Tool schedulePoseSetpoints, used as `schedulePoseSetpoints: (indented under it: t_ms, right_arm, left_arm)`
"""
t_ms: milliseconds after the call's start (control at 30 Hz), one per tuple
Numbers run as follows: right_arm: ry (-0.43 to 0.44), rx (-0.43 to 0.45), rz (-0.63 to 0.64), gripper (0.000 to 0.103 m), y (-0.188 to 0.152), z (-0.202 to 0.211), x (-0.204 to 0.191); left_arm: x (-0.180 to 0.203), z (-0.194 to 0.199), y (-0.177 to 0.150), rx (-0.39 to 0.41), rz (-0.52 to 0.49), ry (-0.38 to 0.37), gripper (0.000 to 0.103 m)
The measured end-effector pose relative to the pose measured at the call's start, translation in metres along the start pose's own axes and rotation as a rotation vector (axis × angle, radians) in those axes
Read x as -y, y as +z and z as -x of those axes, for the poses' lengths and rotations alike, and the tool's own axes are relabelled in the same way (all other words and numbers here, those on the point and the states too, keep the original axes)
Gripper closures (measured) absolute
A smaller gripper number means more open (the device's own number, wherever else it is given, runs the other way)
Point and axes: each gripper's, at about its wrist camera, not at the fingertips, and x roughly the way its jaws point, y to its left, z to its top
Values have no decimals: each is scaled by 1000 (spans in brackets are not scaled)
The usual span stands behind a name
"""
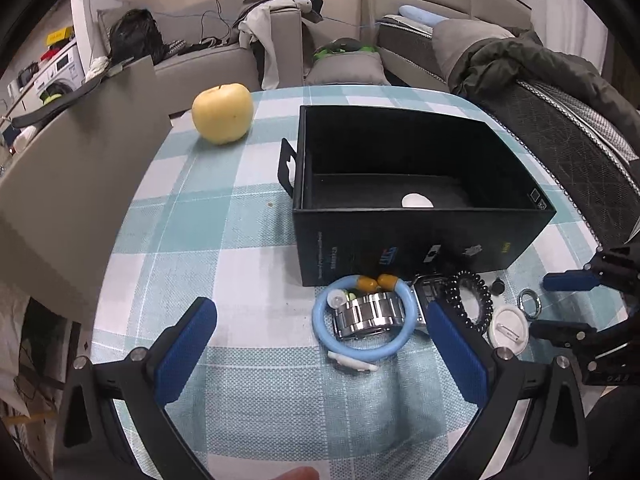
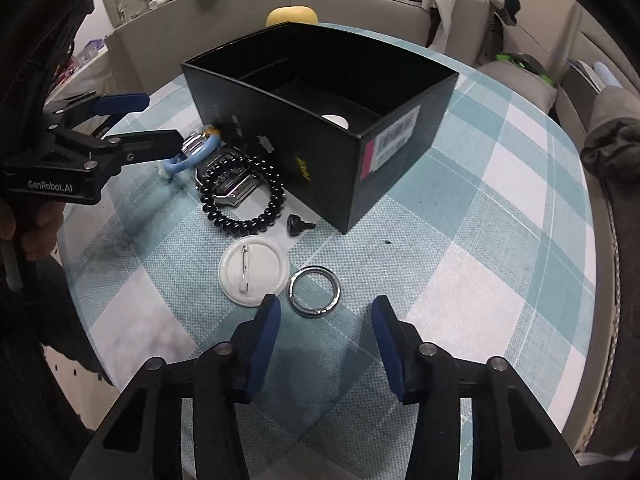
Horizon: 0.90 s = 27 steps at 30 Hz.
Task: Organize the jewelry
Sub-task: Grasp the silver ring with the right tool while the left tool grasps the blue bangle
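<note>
An open black box stands on the checked tablecloth with one white round piece inside. In front of it lie a light blue bangle, a steel watch, a black bead bracelet, a white pin badge, a metal ring and a small black stud. My left gripper is open, just short of the bangle and watch. My right gripper is open, its tips just short of the metal ring.
A yellow apple sits at the table's far left corner. A grey board leans at the left edge. Sofas with clothes stand behind the table. The right gripper shows in the left wrist view, the left gripper in the right wrist view.
</note>
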Motion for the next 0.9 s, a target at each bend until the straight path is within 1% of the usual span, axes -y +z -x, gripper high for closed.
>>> schedulePoseSetpoints:
  t_ms: [167, 200, 233, 300, 400, 467, 567, 700, 733, 833, 900]
  right_arm:
    - [5, 5, 7, 62, 1, -1, -1]
    - [7, 6, 7, 64, 2, -1, 0]
    - [4, 10, 9, 69, 3, -1, 0]
    - [4, 13, 12, 70, 6, -3, 0]
    - [6, 20, 20, 77, 9, -4, 0]
    - [-3, 23, 21, 77, 9, -4, -1]
    - [7, 30, -1, 77, 8, -2, 1]
    - [27, 96, -25, 77, 12, 13, 4]
    - [46, 132, -37, 77, 14, 21, 5]
    - [97, 196, -64, 77, 19, 34, 5]
    - [115, 217, -67, 77, 23, 37, 3]
  left_arm:
    - [4, 0, 0, 0, -6, -1, 1]
    - [5, 0, 0, 1, -7, 0, 1]
    - [5, 0, -1, -1, -6, 2, 1]
    - [4, -1, -1, -7, -5, 3, 1]
    - [0, -2, -2, -11, 2, 5, 1]
    - [-2, -2, -2, -15, 11, 13, 1]
    - [-5, -1, -3, -18, 22, 13, 1]
    - [-9, -1, -4, -29, 33, 8, 1]
    - [-10, -2, -5, -37, 34, 0, 1]
    - [-11, -5, -6, -58, 41, -2, 1]
    - [-11, -9, -6, -79, 51, -31, 2]
